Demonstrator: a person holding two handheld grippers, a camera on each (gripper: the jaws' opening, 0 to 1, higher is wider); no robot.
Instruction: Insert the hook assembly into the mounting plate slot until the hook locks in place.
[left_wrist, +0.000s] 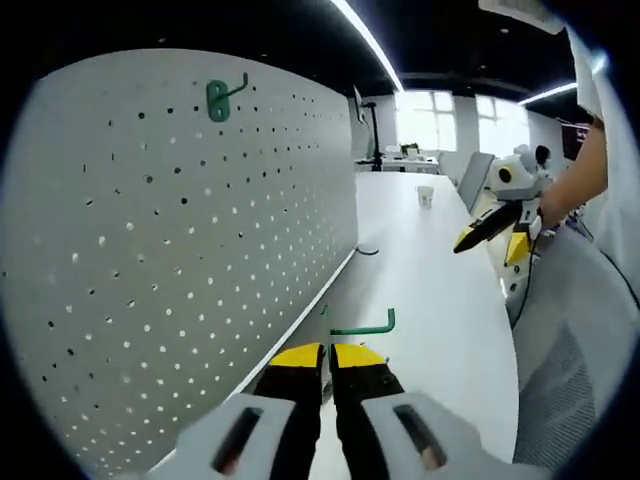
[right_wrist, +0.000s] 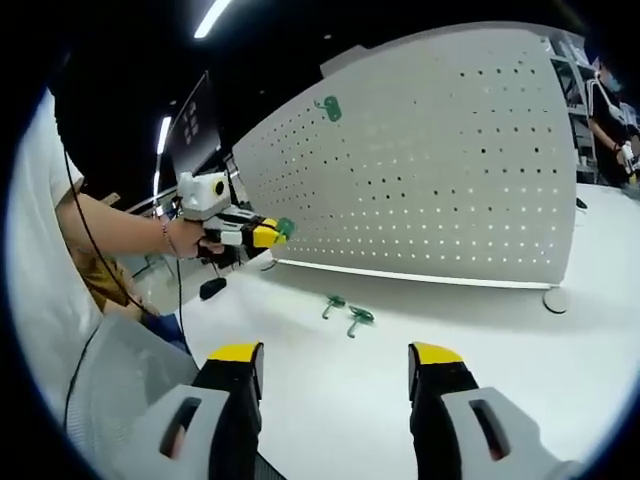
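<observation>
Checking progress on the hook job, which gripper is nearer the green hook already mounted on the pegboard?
Left. The left gripper, holding a green hook, is beside the pegboard, below the mounted hook; the right gripper hangs back over the table.

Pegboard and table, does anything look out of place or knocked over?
Nothing damaged. One green hook hangs on the pegboard; two loose hooks lie on the table, and the left gripper holds another.

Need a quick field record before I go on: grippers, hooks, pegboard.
left gripper: shut on a green hook, held beside the pegboard
right gripper: open, empty, above the white table
pegboard: white, upright on the table
mounted hook: green, already hanging near the board's top
spare hooks: two green ones lying on the table in front of the board
</observation>
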